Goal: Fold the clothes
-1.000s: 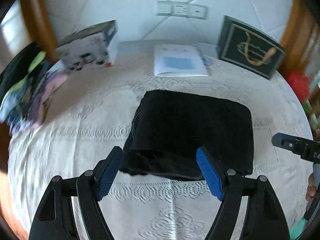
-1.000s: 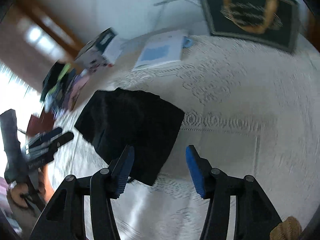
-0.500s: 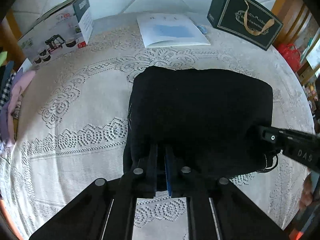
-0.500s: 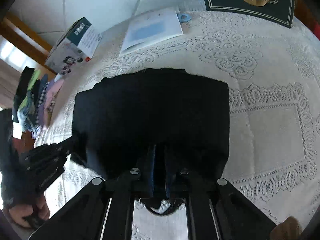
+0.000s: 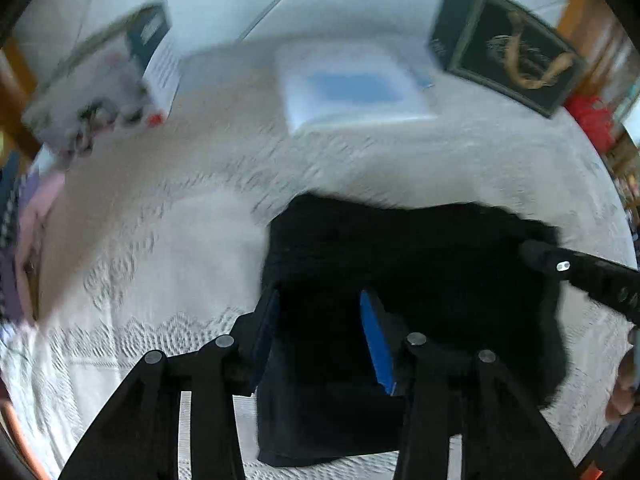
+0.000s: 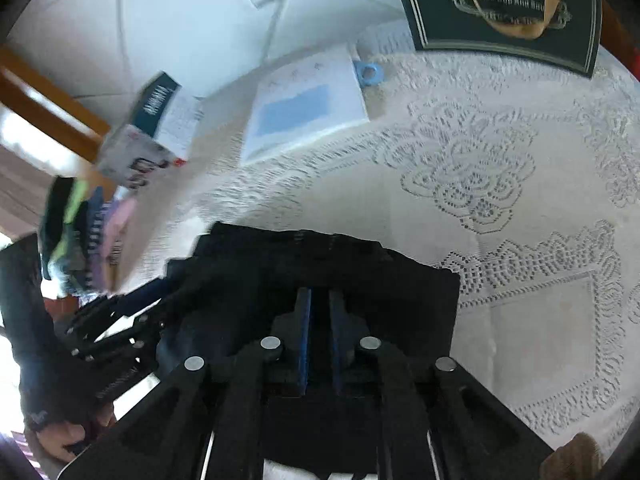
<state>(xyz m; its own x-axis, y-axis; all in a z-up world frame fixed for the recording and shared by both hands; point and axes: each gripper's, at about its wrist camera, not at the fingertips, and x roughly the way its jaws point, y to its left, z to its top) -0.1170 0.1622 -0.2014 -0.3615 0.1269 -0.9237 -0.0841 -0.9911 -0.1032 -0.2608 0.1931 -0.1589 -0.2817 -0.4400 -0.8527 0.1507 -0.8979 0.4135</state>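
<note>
A black folded garment [image 5: 420, 260] lies on the white lace tablecloth [image 5: 160, 240]. My left gripper [image 5: 320, 320] hovers over its near left part, blue pads apart and open, with the cloth dark beneath them. My right gripper [image 6: 319, 320] is shut on the near edge of the black garment [image 6: 300, 256], its pads pressed close with cloth between them. In the left wrist view the right gripper [image 5: 580, 276] reaches in from the right over the garment. The right wrist view shows the left gripper [image 6: 120, 320] blurred at the garment's left side.
At the back stand a printed box [image 5: 104, 96], a white booklet [image 5: 352, 88] and a dark gift bag [image 5: 508, 64]. A pile of coloured clothes [image 6: 80, 232] sits at the table's left edge. A person's hand [image 6: 60, 432] shows at the lower left.
Both grippers closed on the garment's near edge half a second ago. Since then the left gripper has opened; the right stays shut. Both views have shifted and blur with motion.
</note>
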